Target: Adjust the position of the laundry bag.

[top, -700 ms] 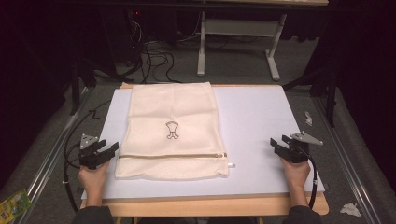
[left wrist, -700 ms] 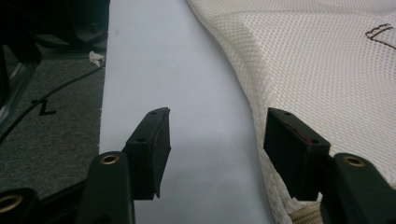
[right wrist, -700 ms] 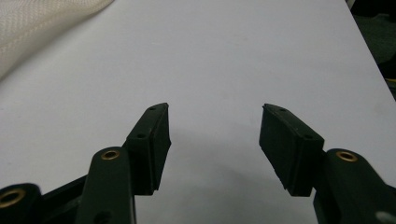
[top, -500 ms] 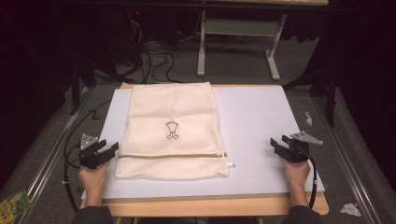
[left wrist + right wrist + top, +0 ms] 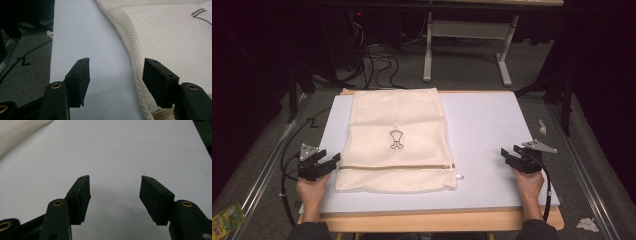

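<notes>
The left tool [image 5: 329, 161] hangs at the near left corner of the mesh laundry bag [image 5: 397, 120], jaws spread, just as a moment ago. The bag lies flat on the counter's white mat [image 5: 492, 130], zipper [image 5: 397, 167] toward the person. Well apart on the right, the right tool [image 5: 507, 155] also waits spread wide. Nothing has shifted, so work on the bag hasn't begun.

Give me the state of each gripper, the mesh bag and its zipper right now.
Left gripper: open, holding nothing, jaws at the bag's left edge.
Right gripper: open, holding nothing, over bare mat.
Mesh bag: lying flat on the white mat.
Zipper: looks closed, pull at the right end.
</notes>
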`<state>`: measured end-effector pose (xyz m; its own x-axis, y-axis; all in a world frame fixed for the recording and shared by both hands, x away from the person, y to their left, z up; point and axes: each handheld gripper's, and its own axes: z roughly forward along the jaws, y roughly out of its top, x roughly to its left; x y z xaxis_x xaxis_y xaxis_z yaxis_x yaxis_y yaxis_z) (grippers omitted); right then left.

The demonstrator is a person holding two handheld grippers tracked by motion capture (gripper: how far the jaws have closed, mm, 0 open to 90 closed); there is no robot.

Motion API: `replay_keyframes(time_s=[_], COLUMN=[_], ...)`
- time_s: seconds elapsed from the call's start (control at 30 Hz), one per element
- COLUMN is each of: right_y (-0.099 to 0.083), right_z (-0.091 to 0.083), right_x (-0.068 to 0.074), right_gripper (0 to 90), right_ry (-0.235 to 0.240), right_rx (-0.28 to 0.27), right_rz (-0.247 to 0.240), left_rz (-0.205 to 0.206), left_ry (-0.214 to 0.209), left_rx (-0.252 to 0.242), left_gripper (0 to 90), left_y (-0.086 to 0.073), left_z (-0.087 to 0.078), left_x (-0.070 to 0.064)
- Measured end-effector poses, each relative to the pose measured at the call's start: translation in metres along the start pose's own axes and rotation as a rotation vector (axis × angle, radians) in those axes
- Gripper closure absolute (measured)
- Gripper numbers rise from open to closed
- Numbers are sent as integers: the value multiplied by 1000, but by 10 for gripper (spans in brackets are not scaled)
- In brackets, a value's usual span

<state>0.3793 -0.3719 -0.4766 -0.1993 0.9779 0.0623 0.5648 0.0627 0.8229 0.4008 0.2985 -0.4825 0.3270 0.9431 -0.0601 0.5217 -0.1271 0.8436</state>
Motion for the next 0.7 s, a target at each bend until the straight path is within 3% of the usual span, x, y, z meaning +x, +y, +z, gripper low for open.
replay_keyframes(time_s=[0.07,0.17,0.37,0.5,0.7], right_y=[1,2,3,3,4], right_z=[1,3,2,2,5], right_x=[-1,0,-4,-3,2], right_gripper=[428,436,432,440,422], right_ry=[10,16,16,15,43], right_rx=[10,28,28,26,44], right_rz=[5,-10,31,18,38], left_rz=[-3,-14,-24,-55,-33], left_ry=[-13,-37,-49,-99,-130], left_rx=[-4,19,13,13,17], left_gripper=[427,407,388,373,341], left_y=[0,1,2,8,18], left_z=[0,2,2,1,4], left_x=[1,3,2,0,-11])
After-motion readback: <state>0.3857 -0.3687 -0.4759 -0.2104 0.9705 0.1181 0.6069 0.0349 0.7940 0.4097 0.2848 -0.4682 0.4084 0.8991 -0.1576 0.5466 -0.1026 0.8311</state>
